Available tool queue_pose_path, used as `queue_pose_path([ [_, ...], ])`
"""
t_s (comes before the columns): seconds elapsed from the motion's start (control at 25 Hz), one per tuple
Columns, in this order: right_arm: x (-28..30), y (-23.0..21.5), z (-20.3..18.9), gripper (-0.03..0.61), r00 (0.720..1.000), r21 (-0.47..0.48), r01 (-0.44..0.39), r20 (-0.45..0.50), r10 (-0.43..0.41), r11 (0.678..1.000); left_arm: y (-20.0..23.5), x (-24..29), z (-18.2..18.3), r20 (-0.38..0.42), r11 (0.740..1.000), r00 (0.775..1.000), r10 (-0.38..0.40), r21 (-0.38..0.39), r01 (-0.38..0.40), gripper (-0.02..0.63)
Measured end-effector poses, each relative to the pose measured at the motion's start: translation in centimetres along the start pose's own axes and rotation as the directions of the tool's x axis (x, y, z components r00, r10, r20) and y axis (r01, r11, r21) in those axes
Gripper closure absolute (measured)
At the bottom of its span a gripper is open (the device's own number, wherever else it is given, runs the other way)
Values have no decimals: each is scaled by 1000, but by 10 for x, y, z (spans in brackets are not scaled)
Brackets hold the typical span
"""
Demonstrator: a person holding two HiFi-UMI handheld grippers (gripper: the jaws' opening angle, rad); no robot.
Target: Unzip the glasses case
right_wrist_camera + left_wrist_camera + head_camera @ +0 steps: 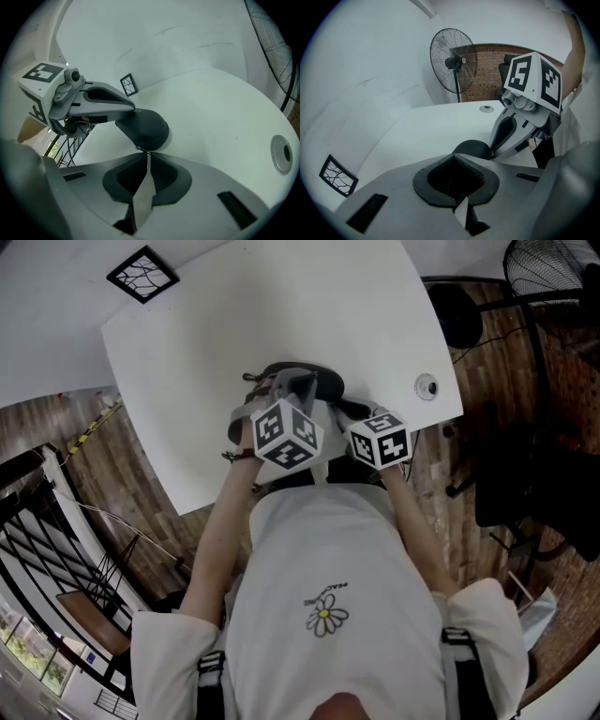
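Dark rounded glasses case [147, 129], lying on white table [225, 108], small zipper pull [140, 149] at one end

I can read no text for certain. The shirt [356, 540] carries small print above a daisy [325, 614], too tiny to make out.

Matt, smooth glasses case [147, 129] — satin-smooth table [211, 108].

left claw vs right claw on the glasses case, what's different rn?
Left claw is shut with nothing seen between its pads; right claw has its tips pinched on a thin tab, likely the zip pull. Left claw reaches the glasses case from one side, right claw from the other, at the case's near end in its own view. Shared: both angle down at the case.
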State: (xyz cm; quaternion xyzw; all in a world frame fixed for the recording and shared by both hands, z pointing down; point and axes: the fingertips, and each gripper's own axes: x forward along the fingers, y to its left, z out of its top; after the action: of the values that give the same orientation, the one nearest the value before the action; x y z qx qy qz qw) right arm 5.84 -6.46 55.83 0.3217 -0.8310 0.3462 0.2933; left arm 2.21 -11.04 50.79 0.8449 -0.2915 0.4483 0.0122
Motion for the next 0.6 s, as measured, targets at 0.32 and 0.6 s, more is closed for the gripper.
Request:
queue_pose_path([
  [0.32,-10,12,-5,530,998,-245,17,-50,-30,969,0,1,-1,4,1000,1000,-2,-6,2,600],
  [0.6,-6,26,2,528,998,-318,4,-57,-24,948,2,1,0,16,1000,1000,8,-15,-8,600],
])
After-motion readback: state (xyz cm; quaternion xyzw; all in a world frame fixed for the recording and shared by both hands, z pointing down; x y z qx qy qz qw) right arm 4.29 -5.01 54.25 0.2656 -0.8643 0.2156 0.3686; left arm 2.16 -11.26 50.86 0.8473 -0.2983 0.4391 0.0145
